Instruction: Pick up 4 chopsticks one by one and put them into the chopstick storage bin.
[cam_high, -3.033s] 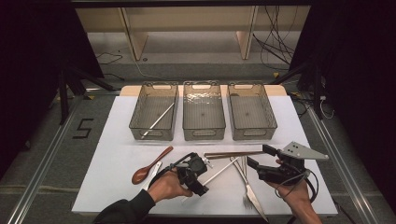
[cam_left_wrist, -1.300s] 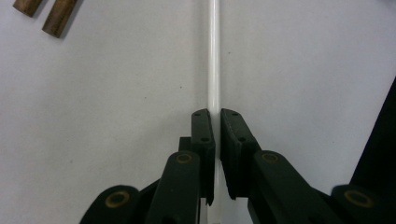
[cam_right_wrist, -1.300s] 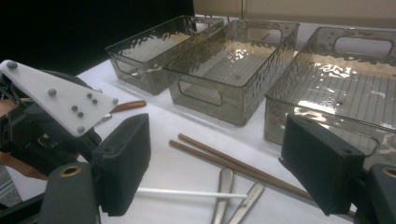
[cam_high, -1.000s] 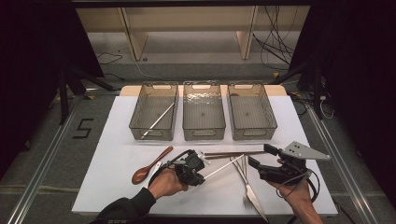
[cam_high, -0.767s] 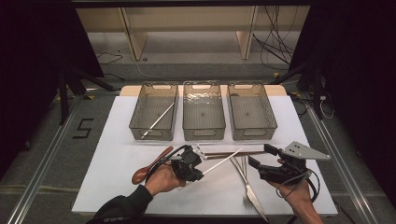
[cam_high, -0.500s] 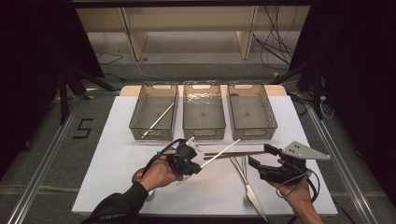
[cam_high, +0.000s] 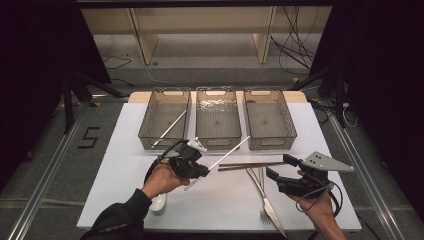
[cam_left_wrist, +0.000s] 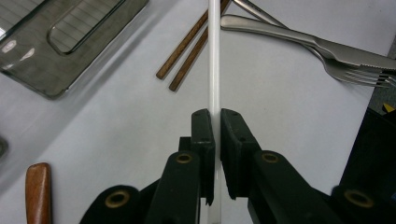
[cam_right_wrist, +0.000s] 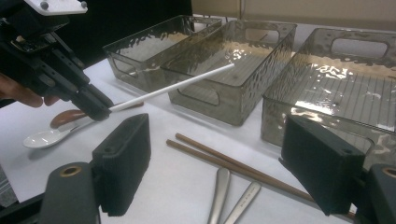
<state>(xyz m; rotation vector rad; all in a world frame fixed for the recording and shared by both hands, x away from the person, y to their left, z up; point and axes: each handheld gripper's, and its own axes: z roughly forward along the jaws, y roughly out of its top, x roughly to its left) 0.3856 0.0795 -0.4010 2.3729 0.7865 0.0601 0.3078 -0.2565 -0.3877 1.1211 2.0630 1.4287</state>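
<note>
High view, nearest me first: my right gripper (cam_high: 280, 172) hovers low over the white table (cam_high: 125, 150) at its front right, jaws spread wide with nothing between them. In the right gripper view the two pads stand well apart, framing two brown chopsticks (cam_right_wrist: 224, 163) and two metal handles on the table.

Just left of that gripper lie a knife (cam_high: 267, 202) and a fork (cam_high: 257, 187), side by side and touching, running toward the front edge. At the front left, a white spoon (cam_high: 159, 202) peeks out from under my left forearm, and in the right gripper view I see a wooden spoon (cam_right_wrist: 70, 116) beside it.

My left gripper (cam_high: 196, 171) is clenched on a white chopstick (cam_high: 230, 152), lifted clear of the table. The left gripper view shows the pads pinching the stick (cam_left_wrist: 214, 65) near its lower end, the rest running straight up between them. From the high view the stick slants up and to the right, its far tip over the front wall of the middle bin (cam_high: 218, 117). The brown chopsticks (cam_high: 250, 165) lie level on the table just beyond it, between the two grippers.

Farthest off, three clear bins stand in a row. The left bin (cam_high: 165, 117) holds another white chopstick (cam_high: 169, 129), lying slantwise. The right bin (cam_high: 269, 117) stands beside the middle one.
</note>
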